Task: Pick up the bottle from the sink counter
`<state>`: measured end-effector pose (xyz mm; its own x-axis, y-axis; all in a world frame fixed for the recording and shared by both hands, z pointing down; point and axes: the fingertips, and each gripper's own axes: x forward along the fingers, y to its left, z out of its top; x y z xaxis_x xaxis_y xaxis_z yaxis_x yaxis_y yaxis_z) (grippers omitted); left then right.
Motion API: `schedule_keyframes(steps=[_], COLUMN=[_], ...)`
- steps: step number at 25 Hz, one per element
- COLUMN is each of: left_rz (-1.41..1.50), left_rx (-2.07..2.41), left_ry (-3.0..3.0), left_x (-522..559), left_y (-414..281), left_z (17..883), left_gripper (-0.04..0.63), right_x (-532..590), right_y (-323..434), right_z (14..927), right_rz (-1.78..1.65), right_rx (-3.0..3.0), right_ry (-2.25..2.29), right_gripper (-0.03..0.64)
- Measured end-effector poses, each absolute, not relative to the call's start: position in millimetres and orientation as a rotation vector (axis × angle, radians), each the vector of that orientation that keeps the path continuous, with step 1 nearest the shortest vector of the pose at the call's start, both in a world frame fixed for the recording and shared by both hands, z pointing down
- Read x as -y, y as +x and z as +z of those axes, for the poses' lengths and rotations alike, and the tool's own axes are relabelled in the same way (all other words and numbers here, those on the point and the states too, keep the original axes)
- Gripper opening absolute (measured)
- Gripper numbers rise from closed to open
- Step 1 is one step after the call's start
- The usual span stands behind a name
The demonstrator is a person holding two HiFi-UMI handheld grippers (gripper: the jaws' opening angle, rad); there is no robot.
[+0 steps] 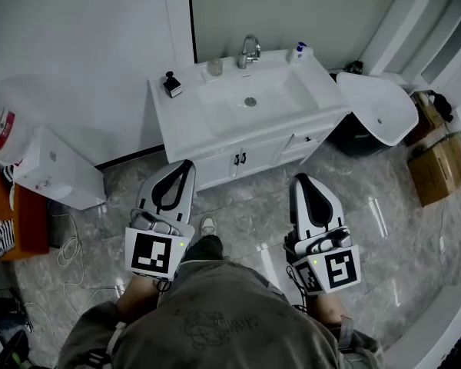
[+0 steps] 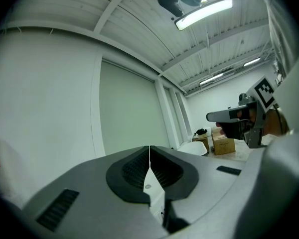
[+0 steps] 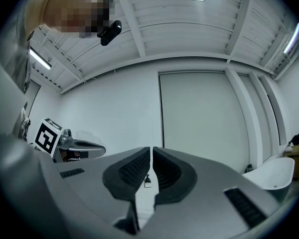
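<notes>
On the white sink counter (image 1: 180, 125) a small white bottle with a black cap (image 1: 171, 84) stands at the left end. A white bottle with a blue top (image 1: 299, 51) stands at the back right, beside the faucet (image 1: 250, 51). Both grippers are held low in front of the person, well short of the counter and over the floor. My left gripper (image 1: 185, 164) (image 2: 149, 147) is shut and holds nothing. My right gripper (image 1: 299, 178) (image 3: 152, 148) is shut and empty too. In the right gripper view the black-capped bottle (image 3: 147, 181) shows tiny, just below the jaw tips.
A clear glass (image 1: 215, 68) stands left of the faucet, behind the basin (image 1: 250, 98). A white tub-like piece (image 1: 376, 106) leans at the counter's right, with cardboard boxes (image 1: 442, 164) beyond it. A white unit (image 1: 58, 167) and loose cables (image 1: 73, 248) lie on the left floor.
</notes>
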<state>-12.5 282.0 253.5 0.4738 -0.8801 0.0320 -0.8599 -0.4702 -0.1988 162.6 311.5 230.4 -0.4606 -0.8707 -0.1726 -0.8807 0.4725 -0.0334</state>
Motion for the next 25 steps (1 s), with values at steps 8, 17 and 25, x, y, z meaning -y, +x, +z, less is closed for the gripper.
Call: schedule_keyframes(steps=[8, 17, 25], left_rz=[-0.163, -0.18, -0.208], left_rx=[-1.502, -1.506, -1.501], left_ry=[-2.57, -2.578, -2.579], left_x=[-255, -200, -132], left_y=[-6, -5, -12], left_z=[268, 278, 283], left_gripper=[0.019, 0.02, 0.019], right_x=[-294, -242, -172], right_y=[167, 169, 163], right_z=[257, 263, 271], right_rz=[0.147, 0.127, 0.085], right_rx=[-2.631, -2.626, -2.646], right_ry=[-1.592, -1.608, -1.624], right_gripper=[0.037, 0.037, 0.037])
